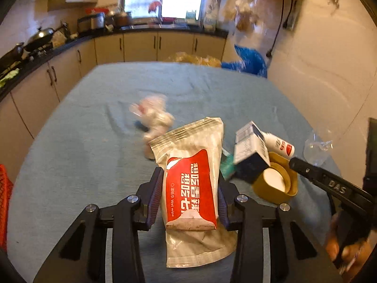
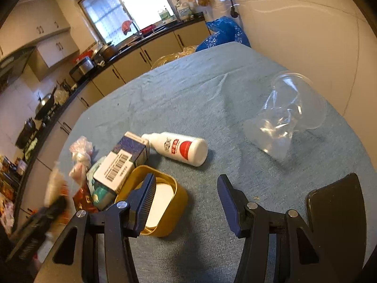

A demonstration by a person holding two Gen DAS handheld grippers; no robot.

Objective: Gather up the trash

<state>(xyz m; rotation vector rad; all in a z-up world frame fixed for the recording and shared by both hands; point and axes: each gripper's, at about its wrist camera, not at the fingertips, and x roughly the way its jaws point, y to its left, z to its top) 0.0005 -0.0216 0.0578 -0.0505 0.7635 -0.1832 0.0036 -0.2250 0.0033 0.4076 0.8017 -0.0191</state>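
Now my left fingers (image 1: 190,188) pinch the wet-wipe packet (image 1: 190,184) above the blue-covered desk (image 1: 82,141) — my right fingers (image 2: 186,202) stand spread, empty, over the gold tin (image 2: 165,202), beside the white bottle (image 2: 181,148).

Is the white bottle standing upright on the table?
No, the white bottle lies on its side on the blue tablecloth.
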